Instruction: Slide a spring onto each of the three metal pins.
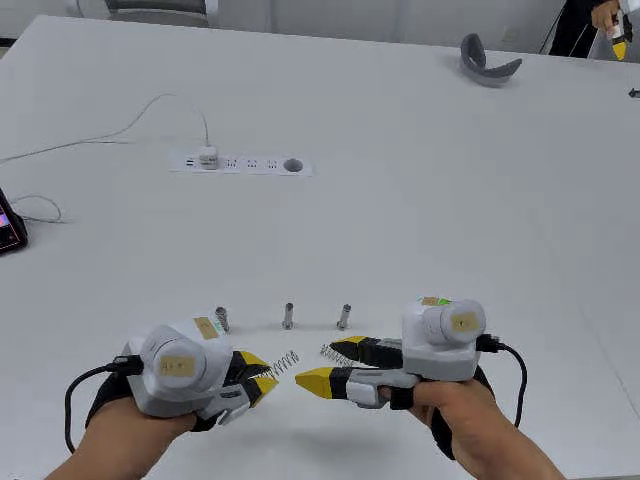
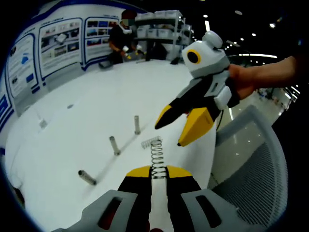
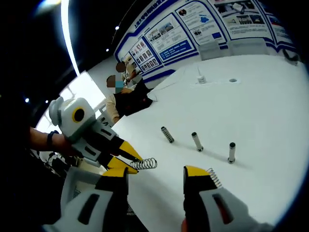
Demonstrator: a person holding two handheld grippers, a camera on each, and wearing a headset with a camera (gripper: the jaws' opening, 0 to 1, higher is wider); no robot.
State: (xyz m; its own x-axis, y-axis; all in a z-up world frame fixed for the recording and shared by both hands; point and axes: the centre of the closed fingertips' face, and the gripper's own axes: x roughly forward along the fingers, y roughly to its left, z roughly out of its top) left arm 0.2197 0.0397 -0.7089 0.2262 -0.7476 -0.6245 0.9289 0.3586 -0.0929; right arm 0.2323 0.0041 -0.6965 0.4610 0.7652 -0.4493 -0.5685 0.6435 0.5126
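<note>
The left gripper [image 1: 265, 377] pinches a spring [image 1: 285, 362]; right gripper [image 1: 318, 363] jaws spread, second spring [image 1: 330, 352] beside them. Three pins [image 1: 288, 316] stand near the table [image 1: 450, 200] front edge. Next: align spring over a bare pin

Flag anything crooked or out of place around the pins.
The left pin, already wearing a spring, seems to lean, while the middle pin and right pin stand straight and bare. Lens distortion may exaggerate it. Nothing else stands out.

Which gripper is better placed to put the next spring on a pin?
Left, probably. The left gripper is shut on a spring aimed toward the pins; the right gripper stands open.
</note>
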